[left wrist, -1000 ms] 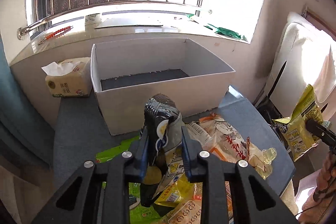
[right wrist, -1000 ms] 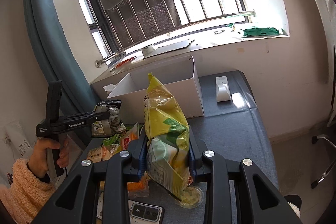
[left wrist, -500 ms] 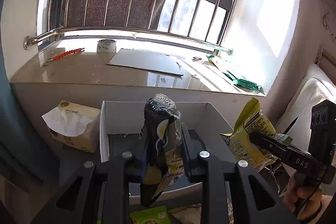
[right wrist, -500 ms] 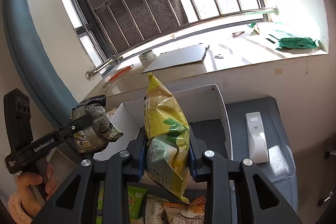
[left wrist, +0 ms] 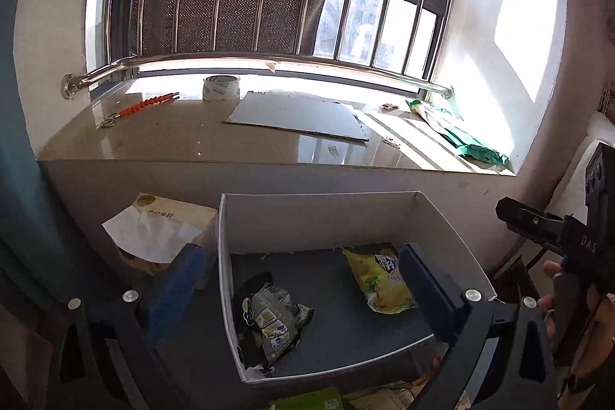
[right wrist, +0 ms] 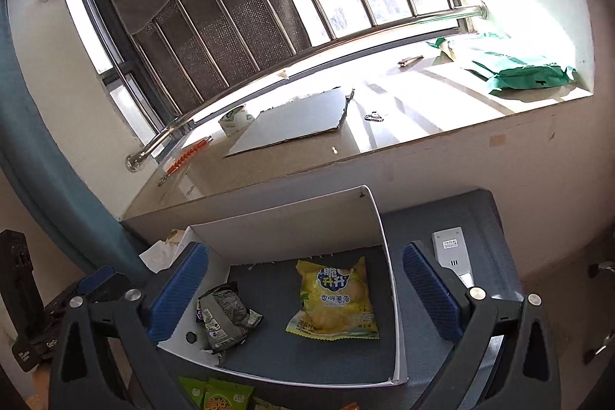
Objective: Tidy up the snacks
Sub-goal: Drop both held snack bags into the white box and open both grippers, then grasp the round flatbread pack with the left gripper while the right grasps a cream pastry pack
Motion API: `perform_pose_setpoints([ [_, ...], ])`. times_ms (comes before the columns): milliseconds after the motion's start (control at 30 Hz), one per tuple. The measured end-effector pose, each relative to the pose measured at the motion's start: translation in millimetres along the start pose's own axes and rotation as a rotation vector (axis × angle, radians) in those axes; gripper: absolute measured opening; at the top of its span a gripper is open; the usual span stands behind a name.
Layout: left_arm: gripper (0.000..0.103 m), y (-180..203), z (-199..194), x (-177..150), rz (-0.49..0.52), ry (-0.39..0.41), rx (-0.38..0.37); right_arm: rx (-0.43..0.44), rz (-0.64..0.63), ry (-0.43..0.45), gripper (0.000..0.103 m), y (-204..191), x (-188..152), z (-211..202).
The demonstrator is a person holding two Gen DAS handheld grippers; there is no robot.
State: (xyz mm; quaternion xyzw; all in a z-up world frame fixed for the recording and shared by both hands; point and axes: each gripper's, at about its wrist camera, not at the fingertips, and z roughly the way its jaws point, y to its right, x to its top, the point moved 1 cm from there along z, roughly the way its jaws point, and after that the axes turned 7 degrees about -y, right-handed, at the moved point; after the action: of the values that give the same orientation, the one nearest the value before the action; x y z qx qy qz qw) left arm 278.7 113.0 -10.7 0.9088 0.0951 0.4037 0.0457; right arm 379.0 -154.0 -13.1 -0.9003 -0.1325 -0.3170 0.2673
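Two snack bags (right wrist: 333, 298) in box (right wrist: 284, 221), apart; tissue pack (left wrist: 169, 229) left of box, windowsill (left wrist: 192, 137) behind.
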Motion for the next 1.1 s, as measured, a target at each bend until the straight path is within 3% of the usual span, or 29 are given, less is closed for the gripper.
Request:
perform_pose_setpoints([
  [300, 0.103, -14.9, -68.0, -38.1, -0.013, 0.135, -0.075, 0.091, -0.118, 0.131, 0.103, -19.4, -44.9, -67.9],
  [433, 0.103, -4.4, -99.8, -62.2, 0.046, 0.102, -0.061, 0.118, -0.182, 0.157, 0.103, -28.9, -76.8, -101.9],
  [700, 0.103, 14.1, -147.9, -136.7, 0.059, 0.128, -0.158, 0.100, -0.259, 0.254, 0.103, -36.5, -163.6, -164.2],
  [900, 0.103, 24.9, -145.6, -200.6, 0.082, 0.047, -0.171, 0.121, -0.183, 0.193, 0.103, -18.1, -230.9, -176.4],
  [1100, 0.103, 35.4, -125.0, -238.7, 0.112, -0.061, -0.160, 0.149, -0.157, 0.094, 0.103, -8.8, -263.0, -164.9],
])
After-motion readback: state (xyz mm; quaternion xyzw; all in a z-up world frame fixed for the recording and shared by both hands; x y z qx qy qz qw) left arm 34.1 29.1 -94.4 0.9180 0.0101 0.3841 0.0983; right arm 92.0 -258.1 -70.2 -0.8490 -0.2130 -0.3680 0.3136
